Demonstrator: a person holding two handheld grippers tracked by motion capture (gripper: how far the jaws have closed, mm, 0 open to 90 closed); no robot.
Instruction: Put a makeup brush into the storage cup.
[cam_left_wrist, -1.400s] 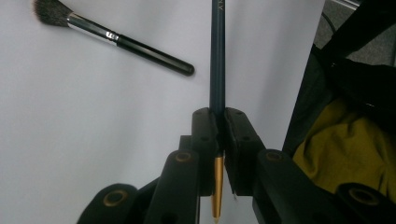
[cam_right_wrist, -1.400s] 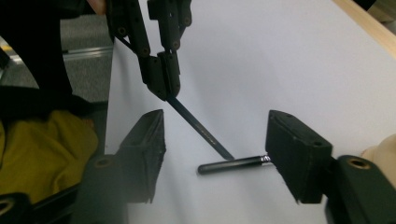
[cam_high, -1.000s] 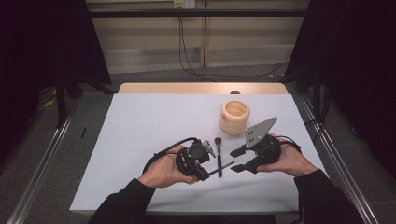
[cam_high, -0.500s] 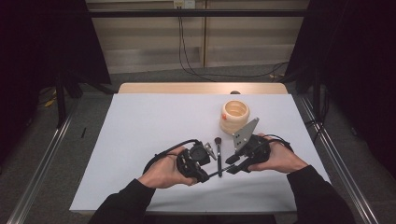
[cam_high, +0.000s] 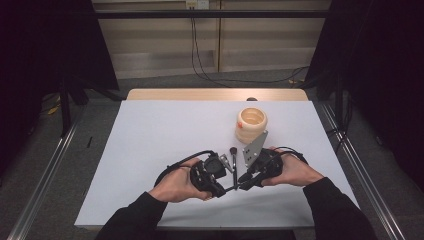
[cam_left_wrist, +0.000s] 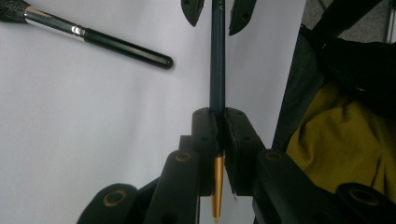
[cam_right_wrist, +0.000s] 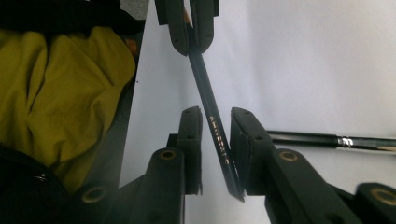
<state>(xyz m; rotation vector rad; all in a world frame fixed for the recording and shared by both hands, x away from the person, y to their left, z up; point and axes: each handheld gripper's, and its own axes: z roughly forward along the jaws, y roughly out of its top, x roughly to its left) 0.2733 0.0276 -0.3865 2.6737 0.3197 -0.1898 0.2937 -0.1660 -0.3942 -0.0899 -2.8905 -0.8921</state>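
A thin dark pencil-like stick (cam_left_wrist: 217, 70) with a gold end is clamped in my left gripper (cam_left_wrist: 219, 114), which is shut on it near the table's front (cam_high: 220, 186). The stick's other end runs between the jaws of my right gripper (cam_right_wrist: 215, 114), which have just been closing. The stick (cam_right_wrist: 205, 88) slants across their gap, and space still shows beside it. The right gripper (cam_high: 245, 181) faces the left one tip to tip. A black makeup brush (cam_high: 232, 159) lies on the white table just behind both grippers.
A ribbed cream-coloured cup (cam_high: 251, 125) stands upright behind the right gripper. The white table cover (cam_high: 150, 135) has free room to the left and at the back. A yellow garment (cam_left_wrist: 341, 140) hangs past the table's front edge.
My right gripper has moved left and down toward the left gripper, and its jaws now straddle the free end of the stick. The left gripper has stayed put.
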